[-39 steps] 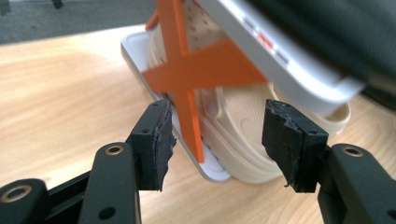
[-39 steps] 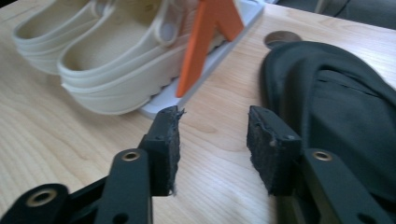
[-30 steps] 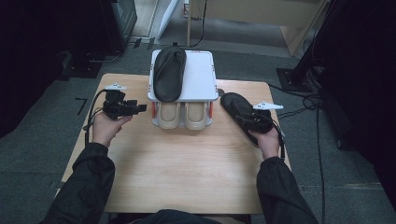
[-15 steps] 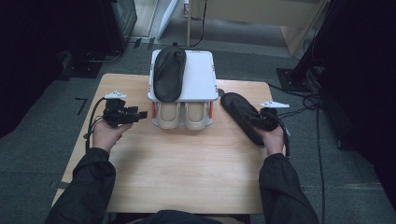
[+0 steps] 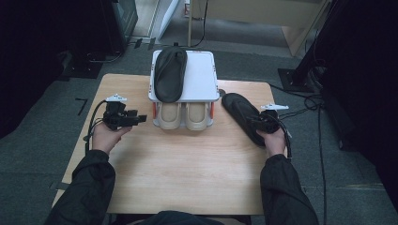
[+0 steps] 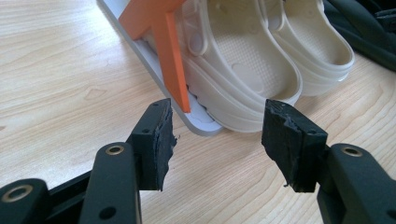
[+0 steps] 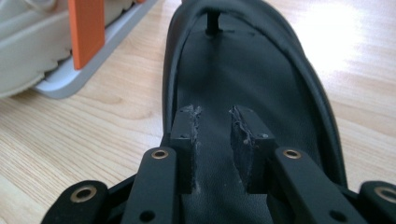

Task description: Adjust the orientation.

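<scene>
A black slipper [image 5: 239,112] lies flat on the table, right of a small white shoe rack [image 5: 202,79]. My right gripper [image 5: 256,122] hovers low over its heel end. In the right gripper view the jaws [image 7: 215,116] have just been closing. They stand a narrow gap apart, with only bare black insole [image 7: 243,70] behind it and the pads pressing on nothing. A second black slipper [image 5: 170,72] lies on the rack's top. My left gripper [image 5: 141,118] is level at the rack's left end, jaws [image 6: 217,126] wide open and empty, facing a pair of beige clogs [image 6: 243,70].
The beige clogs [image 5: 183,116] sit on the rack's lower shelf between orange uprights [image 6: 170,60]. The wooden table [image 5: 187,173] stretches bare toward the person. Cables trail off each gripper, and dark equipment stands on the floor around the table.
The right hand has slid slightly toward the near right over the slipper's heel. The slipper, the rack and the left hand have stayed put.
</scene>
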{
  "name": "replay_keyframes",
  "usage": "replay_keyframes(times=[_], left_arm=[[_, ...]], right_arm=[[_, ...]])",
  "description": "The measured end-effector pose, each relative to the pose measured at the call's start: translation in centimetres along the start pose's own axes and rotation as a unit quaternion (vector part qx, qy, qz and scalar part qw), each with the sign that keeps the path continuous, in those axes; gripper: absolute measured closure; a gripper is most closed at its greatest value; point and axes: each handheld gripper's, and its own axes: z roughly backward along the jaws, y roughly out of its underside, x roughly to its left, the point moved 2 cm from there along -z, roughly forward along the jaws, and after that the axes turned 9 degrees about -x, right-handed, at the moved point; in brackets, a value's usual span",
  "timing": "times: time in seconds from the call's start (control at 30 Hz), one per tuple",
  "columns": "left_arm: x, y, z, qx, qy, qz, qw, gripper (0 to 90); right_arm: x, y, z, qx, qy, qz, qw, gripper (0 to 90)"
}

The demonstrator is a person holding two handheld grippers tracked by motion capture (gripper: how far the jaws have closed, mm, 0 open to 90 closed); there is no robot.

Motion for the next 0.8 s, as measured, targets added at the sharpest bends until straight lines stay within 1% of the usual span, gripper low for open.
replay_keyframes(times=[0.13,0.2,0.33,0.63,0.73,0.8], left_arm=[[0.1,0.0,0.0,0.001,0.0,0.001,1.0,43.4],[0.0,0.1,-0.1,0.004,0.0,0.003,1.0,43.4],[0.0,0.2,-0.2,0.009,0.001,-0.001,1.0,43.4],[0.0,0.2,-0.3,0.009,0.001,-0.001,1.0,43.4],[0.0,0.2,-0.3,0.013,0.002,-0.001,0.9999,43.2],[0.0,0.2,-0.4,0.013,0.002,0.0,0.9999,43.2]], right_arm=[[0.1,0.2,-0.2,0.007,0.0,0.002,1.0,71.3],[0.1,0.2,-0.2,0.007,0.001,0.0,1.0,71.3],[0.3,0.2,-0.2,0.01,-0.005,-0.004,0.9999,70.8],[1.4,-0.1,-0.6,0.014,-0.016,0.015,0.9997,69.9],[1.7,-0.1,-0.8,0.015,-0.021,0.019,0.9995,69.6],[2.0,-0.1,-0.9,0.015,-0.023,0.016,0.9995,69.3]])
